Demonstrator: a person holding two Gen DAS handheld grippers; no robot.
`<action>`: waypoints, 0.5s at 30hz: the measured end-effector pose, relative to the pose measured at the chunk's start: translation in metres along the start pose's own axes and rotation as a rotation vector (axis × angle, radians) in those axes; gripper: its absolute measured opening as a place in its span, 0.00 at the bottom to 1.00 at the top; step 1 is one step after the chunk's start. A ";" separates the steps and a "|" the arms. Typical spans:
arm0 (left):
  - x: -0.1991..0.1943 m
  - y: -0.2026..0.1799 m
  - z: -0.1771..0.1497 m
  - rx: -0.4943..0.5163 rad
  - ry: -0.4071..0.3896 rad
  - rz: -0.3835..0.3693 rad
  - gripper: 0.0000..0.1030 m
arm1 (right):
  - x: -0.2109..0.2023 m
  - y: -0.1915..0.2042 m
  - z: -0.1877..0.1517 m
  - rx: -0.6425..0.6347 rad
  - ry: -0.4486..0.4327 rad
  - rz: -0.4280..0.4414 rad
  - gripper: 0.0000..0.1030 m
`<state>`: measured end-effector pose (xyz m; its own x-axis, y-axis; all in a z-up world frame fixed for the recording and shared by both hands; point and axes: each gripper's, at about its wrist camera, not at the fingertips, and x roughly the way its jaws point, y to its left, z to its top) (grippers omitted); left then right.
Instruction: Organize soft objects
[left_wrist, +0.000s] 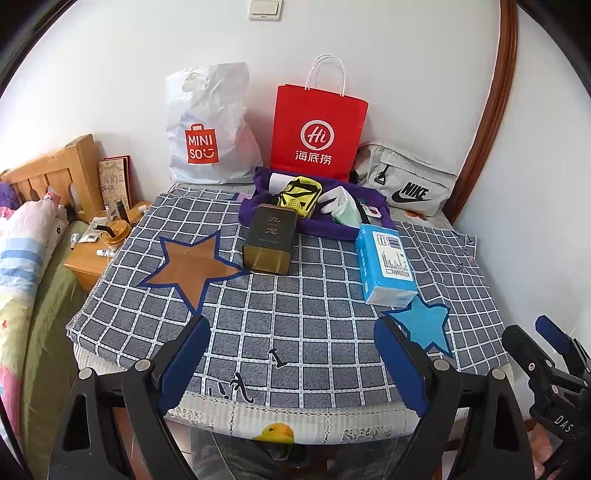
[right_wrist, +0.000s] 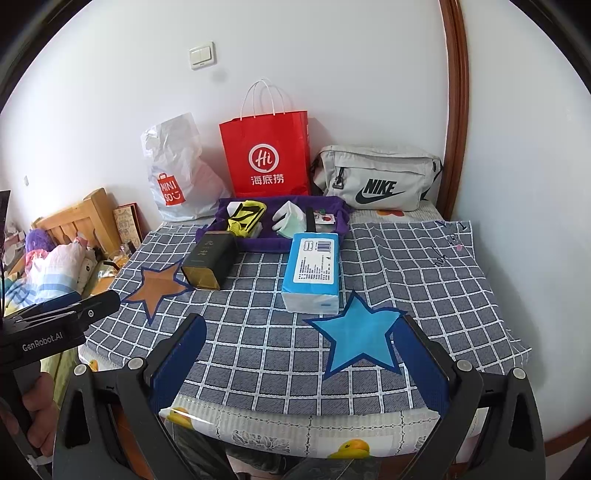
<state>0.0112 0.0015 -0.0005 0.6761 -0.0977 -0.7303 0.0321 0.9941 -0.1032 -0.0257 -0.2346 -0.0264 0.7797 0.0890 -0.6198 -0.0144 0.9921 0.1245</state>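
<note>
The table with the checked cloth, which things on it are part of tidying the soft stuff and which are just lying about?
Likely part of the job:
- blue tissue pack
- purple tray holding a yellow pouch and a white glove
- grey Nike bag

Probably just lying about:
- dark tea tin
- red paper bag
- white Miniso bag
- brown star and blue star

Black hand-held gripper (left_wrist: 291, 354), apparently blue-padded fingers (left_wrist: 184, 354).

White plastic bag (left_wrist: 207, 125) at 11 o'clock says MINISO, red paper bag (left_wrist: 317, 129) at 12 has "Hi 海底捞". Grey pouch (left_wrist: 406, 181) at 1 o'clock reads NIKE, and the left gripper (right_wrist: 74, 314) says GenRobot.AI.
</note>
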 end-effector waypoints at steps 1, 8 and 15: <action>0.000 0.000 0.000 -0.002 -0.001 0.001 0.87 | -0.001 0.000 0.000 0.000 0.000 0.000 0.97; -0.003 -0.001 -0.001 -0.014 -0.007 0.007 0.87 | -0.002 -0.001 0.000 -0.006 -0.006 0.002 0.97; 0.003 -0.009 0.007 -0.002 -0.037 0.014 0.92 | 0.000 -0.002 0.000 -0.012 -0.006 0.007 0.97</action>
